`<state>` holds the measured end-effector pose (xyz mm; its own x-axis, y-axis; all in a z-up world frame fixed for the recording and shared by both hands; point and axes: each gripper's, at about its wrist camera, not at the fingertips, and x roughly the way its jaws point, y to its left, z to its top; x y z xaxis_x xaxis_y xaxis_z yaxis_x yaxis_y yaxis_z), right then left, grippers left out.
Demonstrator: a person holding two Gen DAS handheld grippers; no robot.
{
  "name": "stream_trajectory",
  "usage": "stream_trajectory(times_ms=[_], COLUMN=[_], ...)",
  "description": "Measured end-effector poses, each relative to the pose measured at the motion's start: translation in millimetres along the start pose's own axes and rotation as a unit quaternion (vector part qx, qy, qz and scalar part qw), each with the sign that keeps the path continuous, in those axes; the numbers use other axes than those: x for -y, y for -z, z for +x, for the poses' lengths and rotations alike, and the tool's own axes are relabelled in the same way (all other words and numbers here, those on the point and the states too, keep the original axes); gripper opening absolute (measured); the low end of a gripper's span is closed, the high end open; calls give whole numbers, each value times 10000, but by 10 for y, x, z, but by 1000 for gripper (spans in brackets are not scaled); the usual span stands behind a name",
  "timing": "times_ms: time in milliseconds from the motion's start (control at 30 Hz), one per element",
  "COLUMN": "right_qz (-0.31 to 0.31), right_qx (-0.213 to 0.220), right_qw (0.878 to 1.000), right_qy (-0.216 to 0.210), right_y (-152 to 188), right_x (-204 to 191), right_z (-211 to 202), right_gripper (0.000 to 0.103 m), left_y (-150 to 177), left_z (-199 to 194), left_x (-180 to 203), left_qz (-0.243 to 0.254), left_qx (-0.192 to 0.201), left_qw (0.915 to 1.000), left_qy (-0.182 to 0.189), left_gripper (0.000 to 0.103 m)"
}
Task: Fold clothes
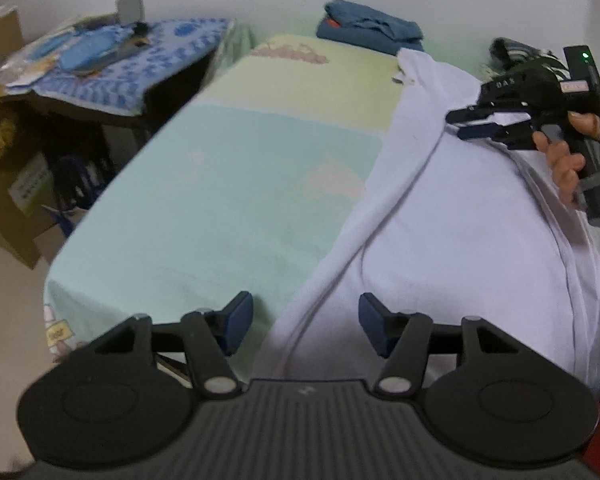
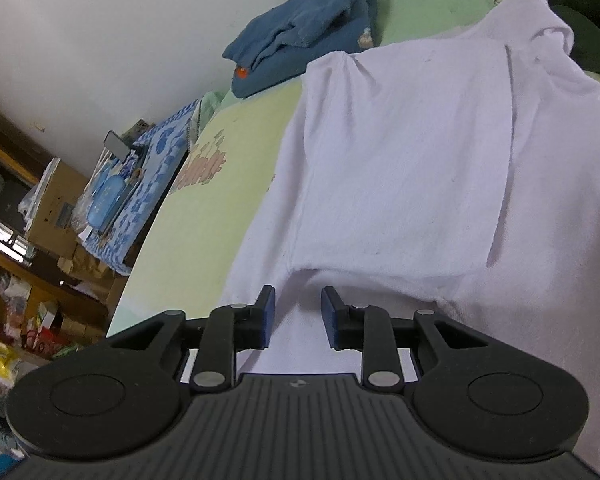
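1. Nearest in the left wrist view: left gripper (image 1: 306, 320) spread wide, nothing between its blue pads, hovering over the near edge of the white shirt (image 1: 440, 220).
2. Nearest in the right wrist view: right gripper (image 2: 298, 316) parted by a narrow gap, holding nothing, sitting just above the same white shirt (image 2: 400, 160) at the lower edge of a folded-over panel.
3. Shirt spread on the bed (image 1: 220, 200), on its right half, one layer already turned over the body with a clear crease down each side; seemingly mid-fold, though how many folds remain cannot be told.
4. For a clean fold: pinch both layers at matching corners, lift evenly, keep the edge taut, lay it down square, avoid dragging the bedsheet along.
5. Farther back: a blue towel (image 2: 300, 32) bundled against the wall, apart from the shirt.
6. Readable writing: "DAS" on the right gripper's body in the left wrist view; other labels too blurred.
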<state>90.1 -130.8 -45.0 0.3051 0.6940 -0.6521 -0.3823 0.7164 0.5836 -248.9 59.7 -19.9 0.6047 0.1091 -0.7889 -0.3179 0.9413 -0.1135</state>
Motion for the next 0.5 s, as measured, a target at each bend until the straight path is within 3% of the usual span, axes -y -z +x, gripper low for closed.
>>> stream_trajectory(times_ms=[333,500], right_qz=[546,817], right_qx=[306,720], right_qw=[9980,9936], right_qy=[121,292], right_y=[125,118], right_x=[-93,-112], right_z=[-4,79], right_gripper=[34,32], left_y=[-121,-171], left_z=[78,124], left_x=[-215,-242], left_qz=[574,856], left_qx=[-139,-137], left_qw=[9943,9892], left_qy=[892,1180], left_gripper=[52,52])
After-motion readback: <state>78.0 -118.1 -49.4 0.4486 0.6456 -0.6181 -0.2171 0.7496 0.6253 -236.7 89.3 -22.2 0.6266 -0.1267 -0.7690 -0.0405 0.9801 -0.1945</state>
